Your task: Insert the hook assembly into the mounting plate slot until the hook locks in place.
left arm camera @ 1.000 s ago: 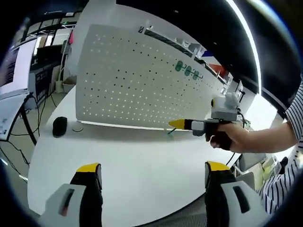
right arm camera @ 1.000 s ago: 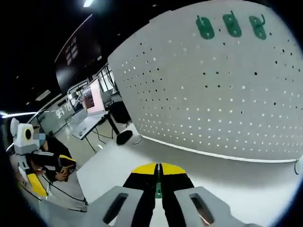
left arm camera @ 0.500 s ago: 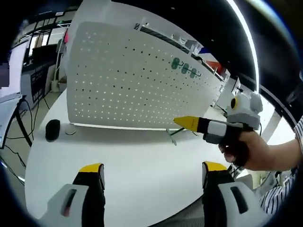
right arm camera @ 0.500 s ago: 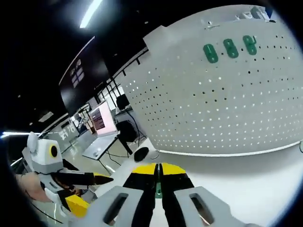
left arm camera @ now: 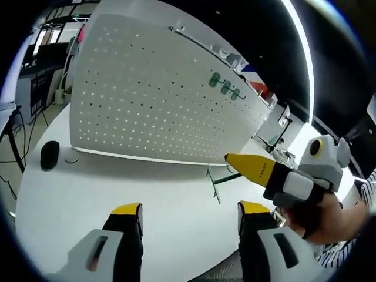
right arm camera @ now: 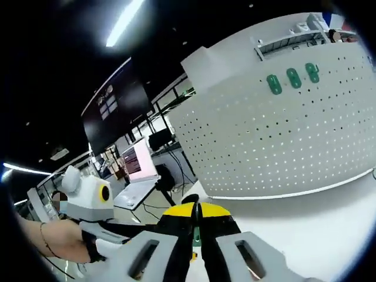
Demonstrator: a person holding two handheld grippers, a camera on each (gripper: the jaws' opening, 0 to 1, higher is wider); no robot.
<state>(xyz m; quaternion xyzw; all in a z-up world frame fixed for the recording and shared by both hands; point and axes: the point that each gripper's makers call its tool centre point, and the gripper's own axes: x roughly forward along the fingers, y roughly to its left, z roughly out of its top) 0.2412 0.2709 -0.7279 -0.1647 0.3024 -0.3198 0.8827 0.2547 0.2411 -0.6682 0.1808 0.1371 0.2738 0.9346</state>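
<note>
Right claw (right arm camera: pixel 197 212) pinches a thin green hook (right arm camera: pixel 196 235); left claw (left arm camera: pixel 188 212) gapes empty before the perforated white pegboard (left arm camera: pixel 147 111).

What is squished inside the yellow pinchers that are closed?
A small green hook shows as a thin sliver between the shut jaws of the right gripper. Most of it is covered by the jaws, so its full shape cannot be seen.

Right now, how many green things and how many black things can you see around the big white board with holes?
Green plastic hooks on the white perforated board: 3
Green hook piece in the right hand-held gripper: 1
Black computer mouse on the white table: 1
Total: 5
</note>
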